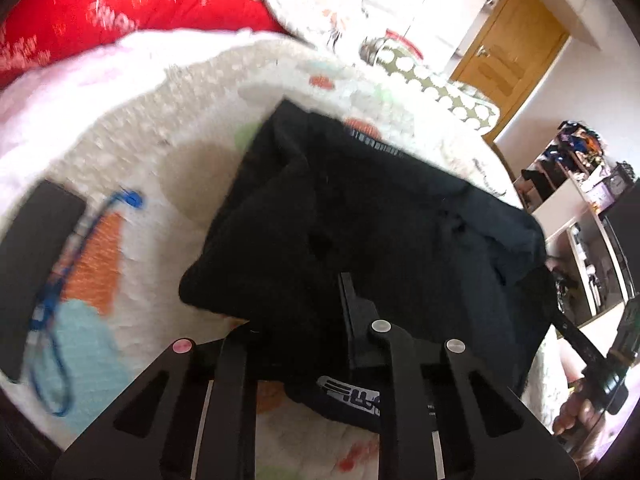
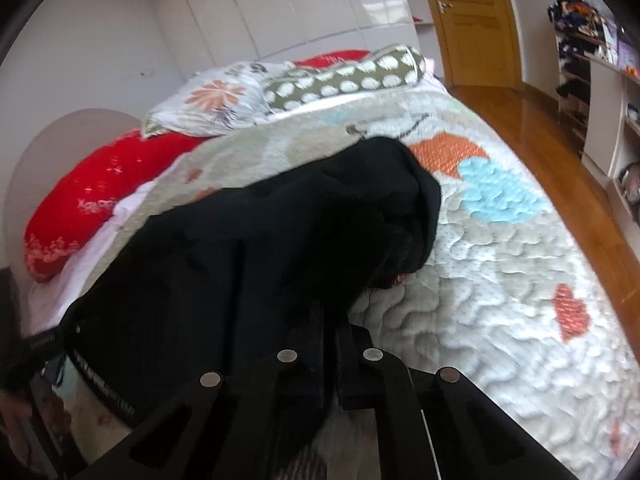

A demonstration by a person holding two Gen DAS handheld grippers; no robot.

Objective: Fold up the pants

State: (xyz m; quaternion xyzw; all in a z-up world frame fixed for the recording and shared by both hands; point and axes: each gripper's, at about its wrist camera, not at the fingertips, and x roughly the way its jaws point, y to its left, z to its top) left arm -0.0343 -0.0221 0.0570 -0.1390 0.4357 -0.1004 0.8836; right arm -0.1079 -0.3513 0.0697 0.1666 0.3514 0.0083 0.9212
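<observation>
Black fabric fills the near part of both wrist views: a pair of dark pants (image 1: pixel 360 216) lies bunched on a quilted bedspread (image 1: pixel 132 168), close to the bed's near edge. In the left wrist view, the left gripper (image 1: pixel 340 292) has its jaws drawn narrow and clamped on the near hem of the pants, with a printed white-lettered waistband strip (image 1: pixel 352 398) hanging just below the fingers. At the right edge of that view, the right gripper (image 1: pixel 576 340) reaches to the far side of the same cloth, with part of a hand (image 1: pixel 576 408) around its handle.

In the right wrist view, the right gripper's jaws are also pinched together on the pants (image 2: pixel 256 256), the fabric rising in a hump ahead of the fingers. The bedspread (image 2: pixel 500 280) is pale, with orange, light blue and red patches.

Farther back, near the head of the bed, lie a red pillow (image 2: pixel 92 200), a floral pillow (image 2: pixel 208 100) and a green bolster with white dots (image 2: pixel 348 76). Beyond the bed stand a wooden door (image 2: pixel 468 28) and open shelves (image 2: pixel 600 92) on a glossy wooden floor (image 2: pixel 552 152). A dark flat object with a blue cord (image 1: pixel 44 264) rests on the bedspread at the left edge.
</observation>
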